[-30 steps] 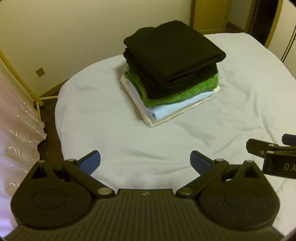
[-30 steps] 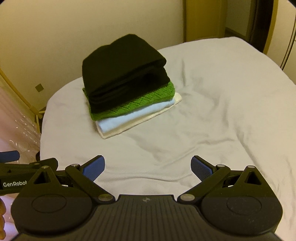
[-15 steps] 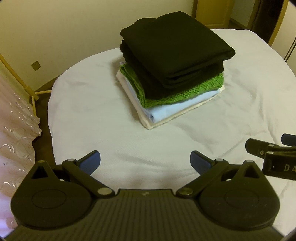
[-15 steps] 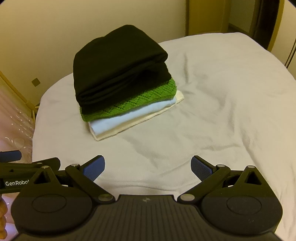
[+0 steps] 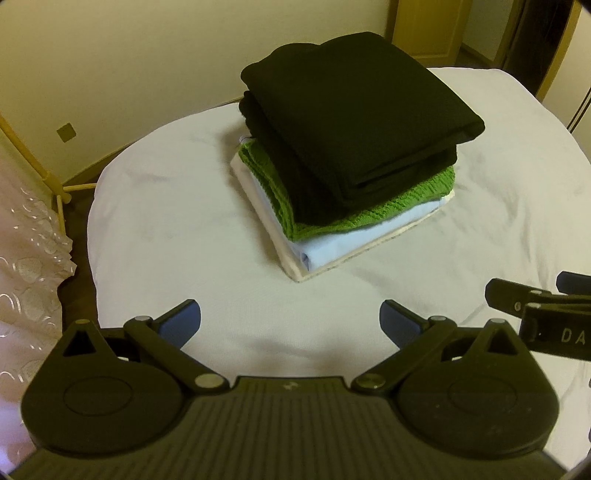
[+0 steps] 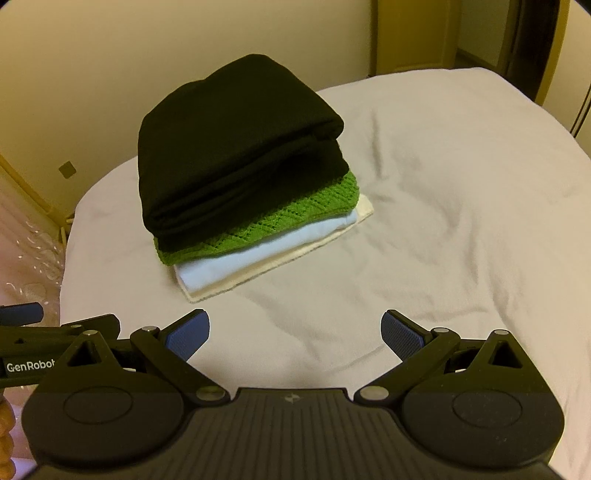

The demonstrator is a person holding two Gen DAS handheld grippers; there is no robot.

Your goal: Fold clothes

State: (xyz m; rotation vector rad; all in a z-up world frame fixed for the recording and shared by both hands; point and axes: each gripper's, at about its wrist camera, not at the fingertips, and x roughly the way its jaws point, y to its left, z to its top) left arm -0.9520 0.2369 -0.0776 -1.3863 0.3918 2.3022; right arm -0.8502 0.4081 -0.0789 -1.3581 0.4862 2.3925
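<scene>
A stack of folded clothes (image 5: 351, 147) lies on the white bed sheet (image 5: 166, 240): black garments on top, a green knit (image 5: 369, 218), a light blue piece and a cream piece at the bottom. The same stack shows in the right wrist view (image 6: 240, 162). My left gripper (image 5: 290, 321) is open and empty, just short of the stack's near corner. My right gripper (image 6: 295, 330) is open and empty, short of the stack and to its right. Each gripper shows at the edge of the other's view.
The bed's rounded edge (image 5: 92, 206) drops off at the left, with a wooden rack leg (image 5: 55, 184) and a bubble-wrap sheet (image 5: 26, 266) beyond. A cream wall and a doorway (image 6: 406, 33) stand behind the bed.
Both grippers have moved closer to the stack, which looms larger in both views. The fingers stayed open.
</scene>
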